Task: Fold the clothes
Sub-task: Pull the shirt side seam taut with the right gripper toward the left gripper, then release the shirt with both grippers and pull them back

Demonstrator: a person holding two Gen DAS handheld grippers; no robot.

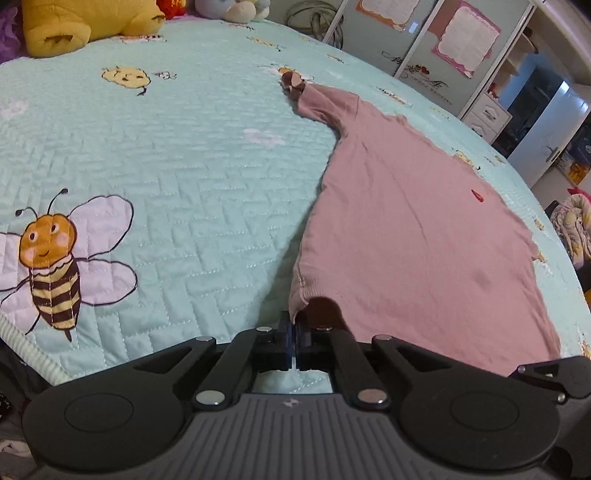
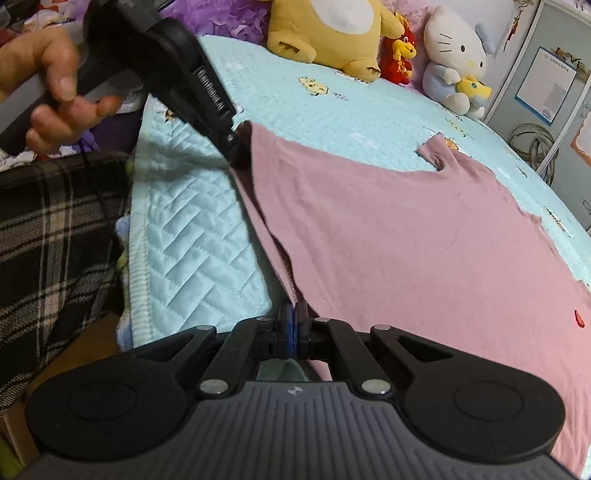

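A dusty-pink shirt [image 1: 417, 229] lies spread on a pale blue quilted bedspread [image 1: 166, 166], one sleeve [image 1: 317, 101] reaching toward the far side. My left gripper [image 1: 294, 325] is shut on the shirt's near hem corner. In the right wrist view the same shirt [image 2: 424, 240] stretches away, and my right gripper [image 2: 294, 314] is shut on its near hem edge. The left gripper [image 2: 232, 142] shows there too, pinching the far hem corner, held by a person's hand [image 2: 48, 88]. The hem hangs slightly raised between both grippers.
Plush toys sit along the far edge of the bed: a yellow one [image 2: 325, 33], a small red one [image 2: 400, 55] and a white cat [image 2: 458, 59]. Wardrobe doors [image 1: 443, 48] stand beyond the bed. A plaid sleeve [image 2: 48, 236] is at the bed's edge.
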